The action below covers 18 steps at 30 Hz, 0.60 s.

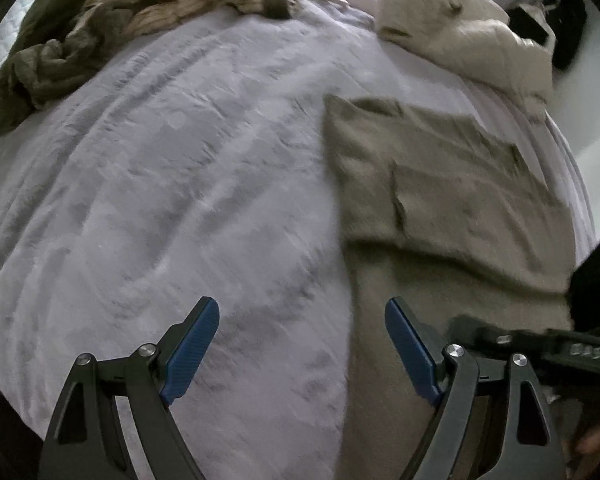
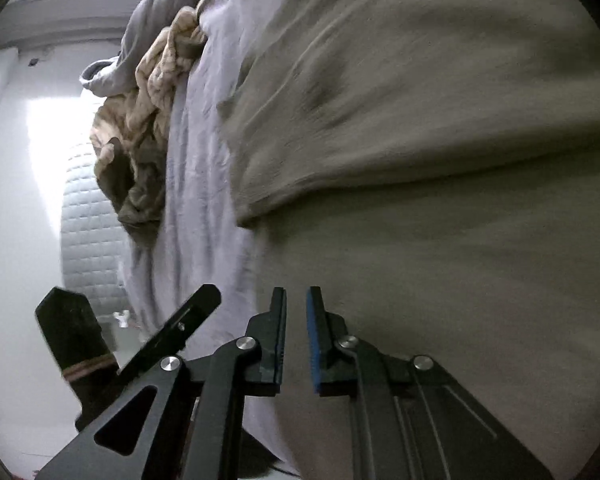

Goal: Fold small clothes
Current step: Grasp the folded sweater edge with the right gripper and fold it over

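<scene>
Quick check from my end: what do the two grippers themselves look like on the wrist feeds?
Both match: the left gripper and right gripper have black angular linkage arms with triangular cut-outs, round silver pivot pins, and jaws faced with ribbed blue pads.

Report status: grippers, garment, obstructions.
Left gripper open, empty. Right gripper nearly shut, nothing visibly held. Khaki garment flat on bed. Nothing blocking.

Black linkage claw (image 1: 302,344) arms, silver pivot screws, ribbed blue pads (image 1: 192,350).
</scene>
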Each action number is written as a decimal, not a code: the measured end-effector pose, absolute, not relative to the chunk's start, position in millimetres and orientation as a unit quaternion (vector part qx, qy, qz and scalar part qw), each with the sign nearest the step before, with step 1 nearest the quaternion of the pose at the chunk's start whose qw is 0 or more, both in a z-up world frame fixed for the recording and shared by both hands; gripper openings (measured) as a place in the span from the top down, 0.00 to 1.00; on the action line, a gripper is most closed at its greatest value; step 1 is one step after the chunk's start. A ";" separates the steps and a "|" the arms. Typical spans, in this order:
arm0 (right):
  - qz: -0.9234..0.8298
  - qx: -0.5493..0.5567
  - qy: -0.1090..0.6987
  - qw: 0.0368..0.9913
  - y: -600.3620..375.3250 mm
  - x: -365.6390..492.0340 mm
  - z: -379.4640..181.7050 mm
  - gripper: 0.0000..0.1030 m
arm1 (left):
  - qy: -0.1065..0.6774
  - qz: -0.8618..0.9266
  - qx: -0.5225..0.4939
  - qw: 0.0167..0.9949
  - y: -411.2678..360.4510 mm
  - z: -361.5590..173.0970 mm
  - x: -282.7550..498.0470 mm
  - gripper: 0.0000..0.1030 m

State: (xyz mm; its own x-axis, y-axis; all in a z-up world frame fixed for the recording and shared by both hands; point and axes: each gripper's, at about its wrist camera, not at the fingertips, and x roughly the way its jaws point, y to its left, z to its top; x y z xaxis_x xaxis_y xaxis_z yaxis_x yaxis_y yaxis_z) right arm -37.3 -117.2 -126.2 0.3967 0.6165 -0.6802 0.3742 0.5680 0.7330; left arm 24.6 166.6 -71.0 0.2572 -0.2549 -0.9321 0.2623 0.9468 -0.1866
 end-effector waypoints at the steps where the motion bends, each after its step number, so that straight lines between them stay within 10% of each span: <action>1: 0.074 0.450 0.535 0.711 -133.0 -46.1 -117.5 0.89 | 0.589 -0.167 0.006 0.791 162.9 -70.4 20.8 0.17; 13: -0.161 0.567 0.415 0.693 -375.6 -135.7 -128.1 0.71 | 0.583 -0.197 0.006 0.789 92.9 -72.8 38.8 0.17; 18: -0.146 0.546 0.384 0.730 -385.7 -137.3 -117.4 0.94 | 0.585 -0.182 0.020 0.790 65.2 -90.1 57.8 0.17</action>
